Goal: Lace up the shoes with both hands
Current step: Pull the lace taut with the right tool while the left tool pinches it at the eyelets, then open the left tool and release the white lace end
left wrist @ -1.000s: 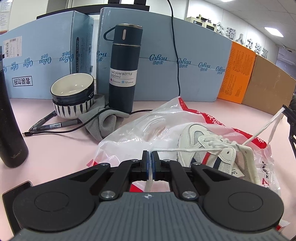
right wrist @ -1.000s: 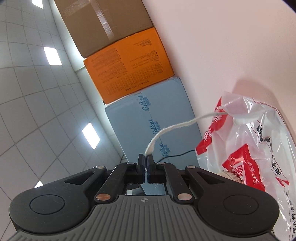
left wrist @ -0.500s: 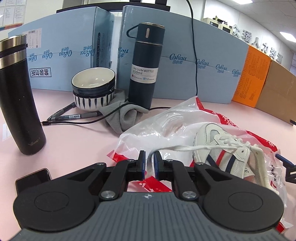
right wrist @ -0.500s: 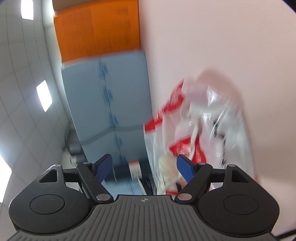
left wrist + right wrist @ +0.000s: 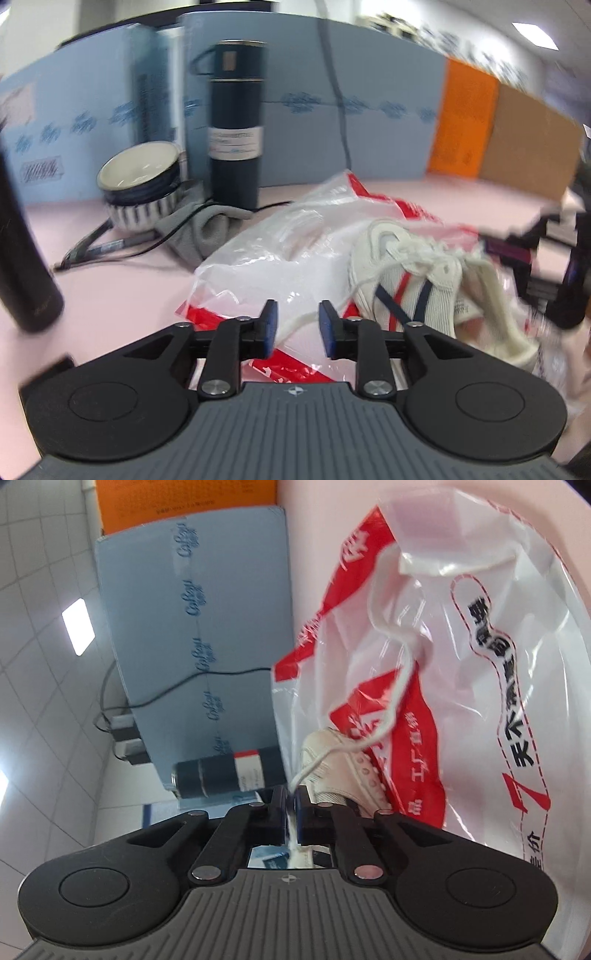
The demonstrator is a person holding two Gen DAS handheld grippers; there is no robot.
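Two black hand-held grippers are working over the pink tabletop (image 5: 110, 295) right now. The left gripper (image 5: 297, 326) tips down toward the crinkled white-and-red plastic bag (image 5: 280, 254), and the right gripper (image 5: 290, 810) comes in nearly level, rolled well over so the table stands on edge in its view.

Writing: the pale blue cardboard boxes (image 5: 192, 635) behind carry a repeated script logo that looks like "CoRou". The dark navy vacuum bottle (image 5: 236, 125) has a white label, but here it is too blurred to read. The bag is printed with large black and red Chinese characters and a big red "7".

Now the fingers. The left gripper's jaws have just been opening, and they stand a modest gap apart; a strand of white shoelace (image 5: 306, 320) runs through that gap, and the blue pads (image 5: 271, 325) do not press on it. The right gripper's jaws are drawn tight together, pinching another stretch of the lace (image 5: 384, 657), which loops up across the bag and back down to the shoe.

The cream-white sneaker with red and navy side stripes (image 5: 417, 280) lies on its side on the plastic bag, just ahead and to the right of the left gripper, its lacing loose. A stacked navy-and-white striped ceramic bowl (image 5: 142, 192) and a crumpled grey cloth (image 5: 203, 229) sit beside the bottle.
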